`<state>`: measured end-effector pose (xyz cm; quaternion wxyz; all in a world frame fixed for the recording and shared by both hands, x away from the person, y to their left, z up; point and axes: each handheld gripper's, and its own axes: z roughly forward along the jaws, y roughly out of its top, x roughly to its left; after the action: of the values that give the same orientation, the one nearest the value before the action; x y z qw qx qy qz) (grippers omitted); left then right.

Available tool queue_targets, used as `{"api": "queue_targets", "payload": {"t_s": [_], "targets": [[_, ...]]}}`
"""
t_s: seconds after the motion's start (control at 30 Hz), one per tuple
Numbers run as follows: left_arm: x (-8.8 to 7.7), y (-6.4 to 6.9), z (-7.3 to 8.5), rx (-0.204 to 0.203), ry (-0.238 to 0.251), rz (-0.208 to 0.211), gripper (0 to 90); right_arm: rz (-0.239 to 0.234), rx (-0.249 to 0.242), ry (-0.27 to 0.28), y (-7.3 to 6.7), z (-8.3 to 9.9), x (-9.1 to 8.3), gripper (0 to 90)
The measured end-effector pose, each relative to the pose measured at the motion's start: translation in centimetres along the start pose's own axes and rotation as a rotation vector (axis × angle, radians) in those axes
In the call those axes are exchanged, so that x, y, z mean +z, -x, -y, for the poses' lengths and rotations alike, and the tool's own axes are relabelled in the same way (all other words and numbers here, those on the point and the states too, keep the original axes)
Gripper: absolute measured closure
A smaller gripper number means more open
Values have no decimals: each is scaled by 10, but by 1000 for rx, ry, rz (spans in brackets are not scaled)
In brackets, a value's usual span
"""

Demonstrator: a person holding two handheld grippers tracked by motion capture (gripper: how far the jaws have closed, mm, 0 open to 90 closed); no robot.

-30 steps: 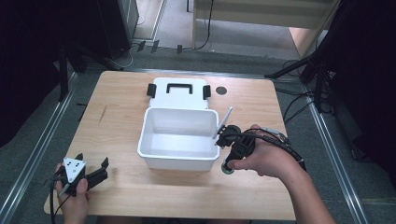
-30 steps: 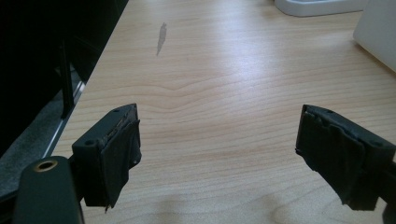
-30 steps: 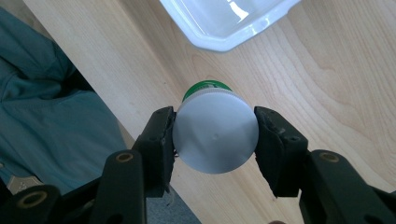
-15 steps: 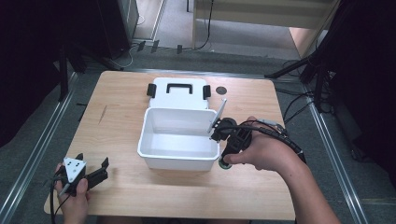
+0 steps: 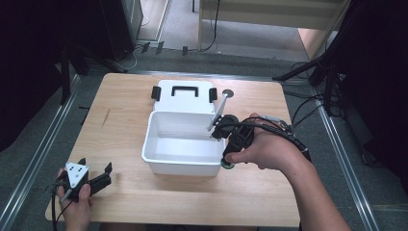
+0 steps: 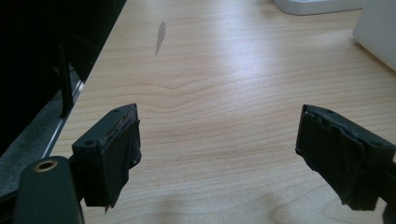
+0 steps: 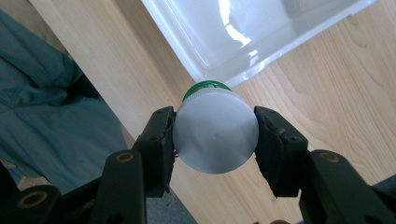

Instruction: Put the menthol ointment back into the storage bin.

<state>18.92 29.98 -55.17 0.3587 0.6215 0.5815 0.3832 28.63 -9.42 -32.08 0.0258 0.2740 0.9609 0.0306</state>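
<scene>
Your table carries a white bin near its middle, open side up, and its inside looks bare, just glossy white plastic with glare on the floor. Behind it, toward the far edge, lies the white lid, flat, with a black handle and a black latch at each end; its near edge sits just beside the bin's far wall. No writing can be read on bin or lid.

Your right gripper is at the bin's near right corner, close against the outside of the wall. Its jaws are closed partway around a small white bottle with a green cap, one pad on each side of the round body. You see the bottle's plain white base end-on, the cap pointing away toward the table; whether it rests on the table I cannot tell. No label shows on it.

Your left gripper sits low at the table's near left corner, well apart from the bin, jaws spread wide with nothing between them.
</scene>
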Motion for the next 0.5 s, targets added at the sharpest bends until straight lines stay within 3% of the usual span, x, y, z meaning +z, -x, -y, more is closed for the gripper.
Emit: {"api": "queue_targets", "payload": {"t_s": [0.5], "targets": [[0,0,0,1,3,0,146,-1,-18,24,1,-24,4,518]]}}
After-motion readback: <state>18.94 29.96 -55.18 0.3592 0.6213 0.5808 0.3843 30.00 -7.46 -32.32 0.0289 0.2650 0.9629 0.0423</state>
